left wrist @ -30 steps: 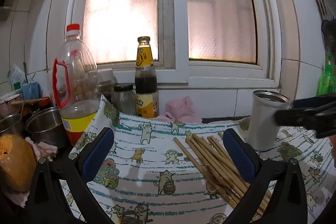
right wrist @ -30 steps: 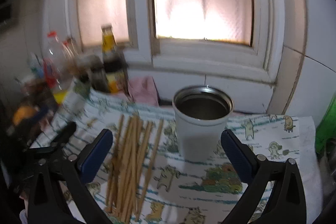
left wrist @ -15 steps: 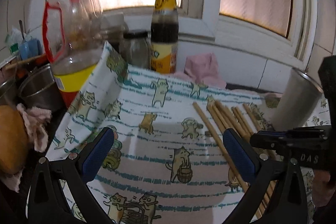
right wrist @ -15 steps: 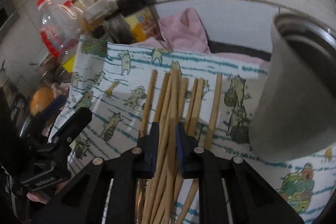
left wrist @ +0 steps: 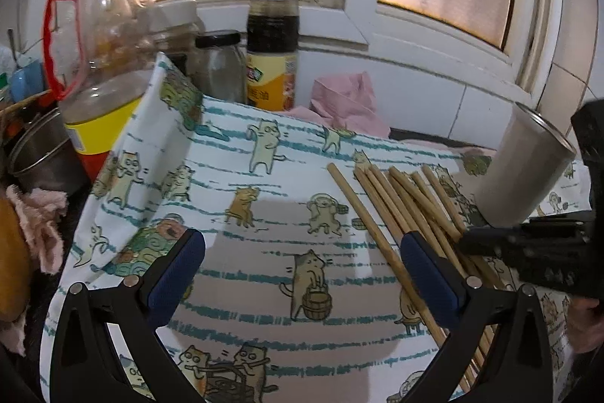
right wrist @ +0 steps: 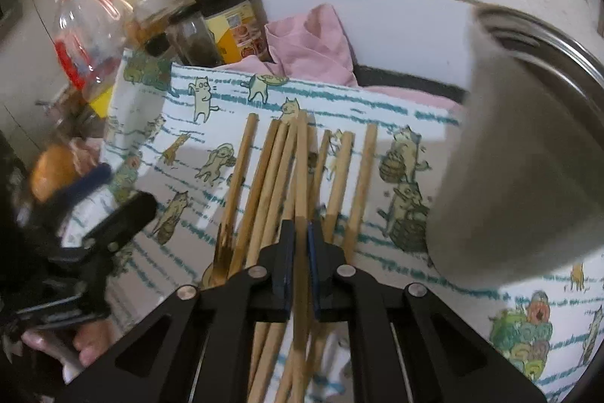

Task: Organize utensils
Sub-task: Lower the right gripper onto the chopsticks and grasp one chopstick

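Observation:
Several wooden chopsticks (left wrist: 400, 199) lie in a loose bundle on a cat-print cloth (left wrist: 264, 176). In the right wrist view my right gripper (right wrist: 300, 233) is shut on one chopstick (right wrist: 302, 176) from the middle of the bundle, low over the cloth. A steel cup (right wrist: 528, 157) stands upright just right of the bundle, and it also shows in the left wrist view as the cup (left wrist: 521, 176). My left gripper (left wrist: 302, 263) is open over bare cloth to the left of the chopsticks, holding nothing. The right gripper (left wrist: 528, 244) shows as a black shape at the right edge.
Along the back wall under the window stand a dark sauce bottle (left wrist: 273, 36), a large oil bottle with a red handle (left wrist: 98, 44) and glass jars (left wrist: 219, 67). A pink rag (left wrist: 347, 101) lies behind the cloth. Metal pots (left wrist: 37, 153) crowd the left.
Both grippers dipped toward the cloth. The right gripper went from wide open in front of the cup to shut on one chopstick in the bundle. The left gripper stayed open.

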